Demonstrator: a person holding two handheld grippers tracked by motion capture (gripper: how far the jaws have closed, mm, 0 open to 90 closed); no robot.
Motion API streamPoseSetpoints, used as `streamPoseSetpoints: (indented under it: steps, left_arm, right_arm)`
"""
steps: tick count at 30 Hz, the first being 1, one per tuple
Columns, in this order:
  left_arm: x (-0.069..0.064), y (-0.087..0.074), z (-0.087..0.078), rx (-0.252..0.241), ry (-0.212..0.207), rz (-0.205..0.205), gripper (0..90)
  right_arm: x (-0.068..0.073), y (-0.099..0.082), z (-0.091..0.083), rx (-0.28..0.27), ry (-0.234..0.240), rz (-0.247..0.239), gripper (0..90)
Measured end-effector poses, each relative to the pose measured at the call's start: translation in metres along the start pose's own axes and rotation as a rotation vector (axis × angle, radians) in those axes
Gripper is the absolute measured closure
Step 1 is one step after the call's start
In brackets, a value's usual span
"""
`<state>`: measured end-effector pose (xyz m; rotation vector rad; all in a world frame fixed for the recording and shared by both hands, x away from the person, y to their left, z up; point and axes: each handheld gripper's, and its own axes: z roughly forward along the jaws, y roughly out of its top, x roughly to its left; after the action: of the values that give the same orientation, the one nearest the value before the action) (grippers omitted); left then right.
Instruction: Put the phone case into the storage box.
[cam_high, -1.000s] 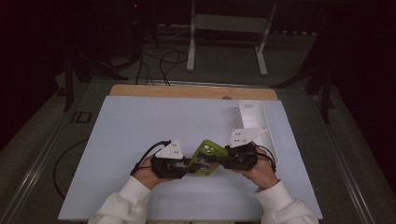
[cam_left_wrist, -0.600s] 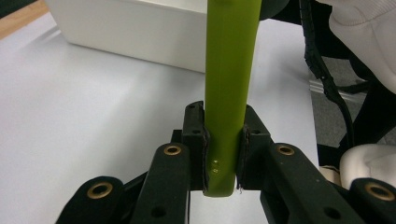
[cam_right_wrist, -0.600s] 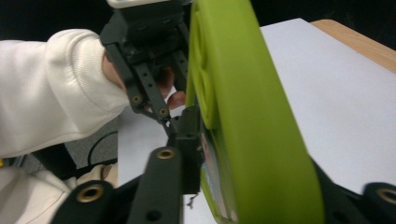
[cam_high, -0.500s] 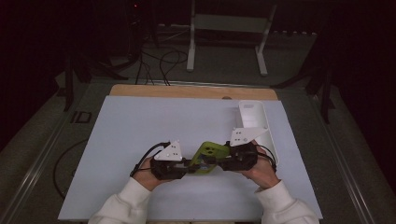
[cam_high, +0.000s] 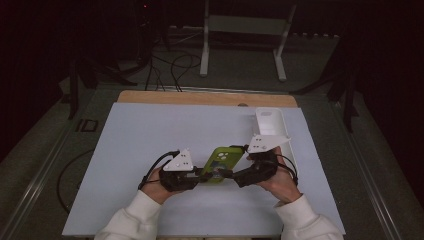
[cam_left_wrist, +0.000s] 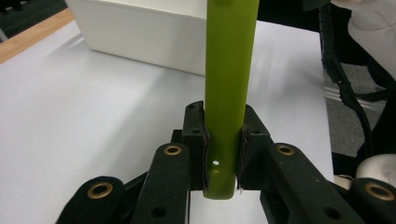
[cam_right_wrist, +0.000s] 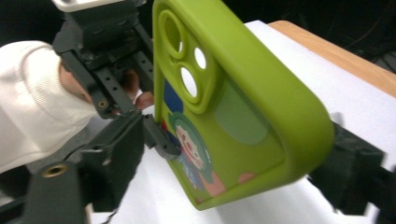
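A lime-green phone case (cam_high: 222, 161) with camera cut-outs and a cartoon sticker hangs just above the white table sheet, between my two grippers. In the left gripper view it stands edge-on (cam_left_wrist: 229, 70), and my left gripper (cam_left_wrist: 223, 144) is shut on its lower end, pads pressed on both faces. My left gripper (cam_high: 202, 175) comes in from the left, my right gripper (cam_high: 227, 175) from the right. In the right gripper view the case (cam_right_wrist: 233, 107) sits between the right gripper's (cam_right_wrist: 252, 147) jaws, which have just been opening and stand apart from it.
A white open box (cam_high: 272, 125) lies on the sheet behind my right hand, also seen as a white box (cam_left_wrist: 140, 32) beyond the case. The white sheet (cam_high: 150, 140) ends at a wooden strip (cam_high: 200, 97) on the far side. Black cables trail from both grippers.
The right gripper's jaws have spread off the green case. The left gripper still grips it, and both hands have stayed where they were.
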<state>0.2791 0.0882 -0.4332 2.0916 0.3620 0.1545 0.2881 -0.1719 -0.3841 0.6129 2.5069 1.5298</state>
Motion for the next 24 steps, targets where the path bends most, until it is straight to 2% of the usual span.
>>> streamPoseSetpoints:
  steps: [9, 24]
  left_arm:
    - [0.0010, -0.0009, -0.0018, -0.003, 0.048, -0.019, 77.5]
    - [0.0008, 0.0002, -0.0051, -0.001, 0.157, -0.046, 77.5]
  right_arm:
    - [-0.0003, -0.0001, -0.0040, -0.012, -0.041, 0.020, 9.6]
    - [-0.0009, -0.0029, -0.0053, -0.046, -0.081, 0.054, 8.5]
